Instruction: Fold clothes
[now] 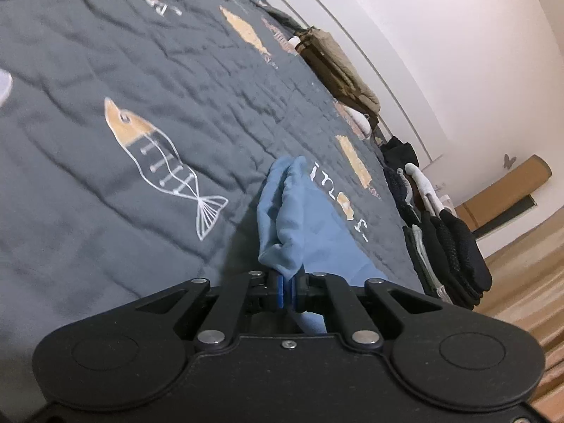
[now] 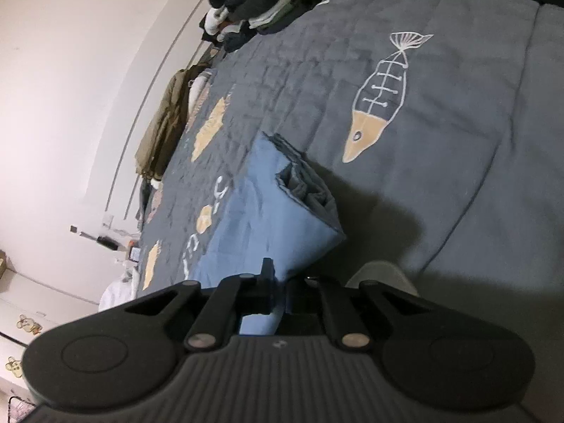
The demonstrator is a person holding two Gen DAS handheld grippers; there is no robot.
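The blue garment [image 1: 299, 211] lies on the grey quilt [image 1: 105, 53], its length running away from both grippers. The left gripper [image 1: 286, 287] is clenched on its near edge. The right gripper [image 2: 278, 290] apparently grips it too, though its fingertips are obscured.

Bed [image 1: 88, 53] w/ grey quilt, fish-skeleton print [image 1: 158, 162], tan patches. White wall [image 1: 458, 35] alongside, thin trim lines. Wood floor [image 1: 528, 282] past bed edge. Cardboard box [image 1: 500, 194] by wall, small butterfly sticker [image 1: 507, 160] above. White cabinet [image 2: 21, 313] w/ bear stickers in right view. Light dim, indoor.
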